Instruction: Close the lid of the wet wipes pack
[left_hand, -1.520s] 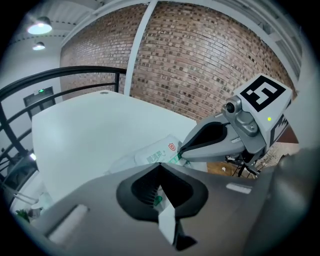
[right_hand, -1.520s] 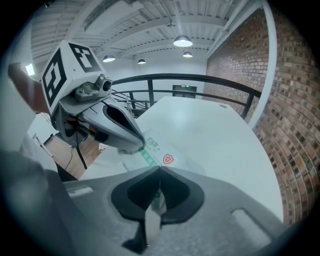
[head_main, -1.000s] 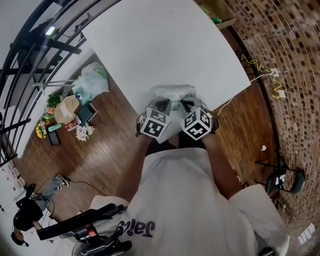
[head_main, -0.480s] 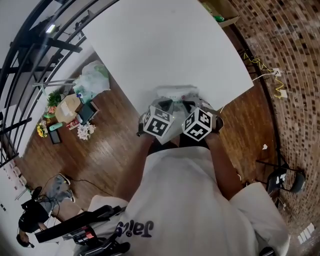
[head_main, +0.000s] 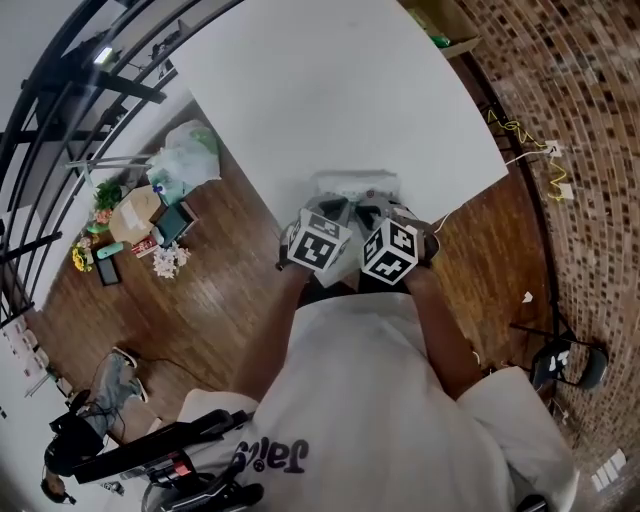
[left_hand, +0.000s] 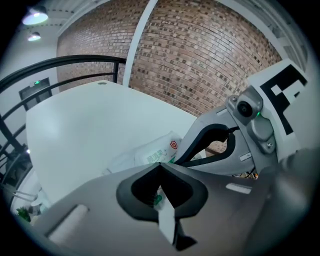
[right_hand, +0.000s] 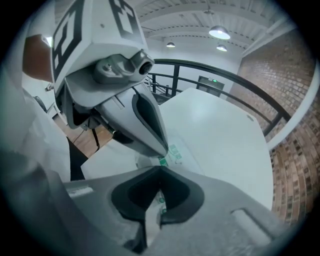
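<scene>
**A:** Where is the wet wipes pack (head_main: 350, 183)?

**B:** On the white worktop (head_main: 330, 90), right at its near edge, just in front of the person. Most of the worktop stretches away on the far side of it.

**A:** What does it look like?

**B:** It's a soft, flat white packet with a slightly crinkled wrapper. There is green print (left_hand: 152, 157) on the top face. The left gripper view also shows a small red shield mark (left_hand: 173, 145) towards one end.

**A:** Is the lid down?

**B:** I can't tell. Both grippers sit over the near part of the pack and cover it in the head view, and neither gripper view shows the lid clearly.

**A:** And the grippers?

**B:** The left gripper (head_main: 337, 207) is clenched, its jaws pressed together and pointing down at the pack. Only a sliver of white wrapper and green print shows through the slit behind the tips. The right gripper (head_main: 368, 208) is clenched the same way, and I can see nothing pinched in either one.

**A:** How do they sit against each other?

**B:** They lean towards each other with their tips close together over the pack. Whether the tips touch the wrapper, I can't make out.
</scene>
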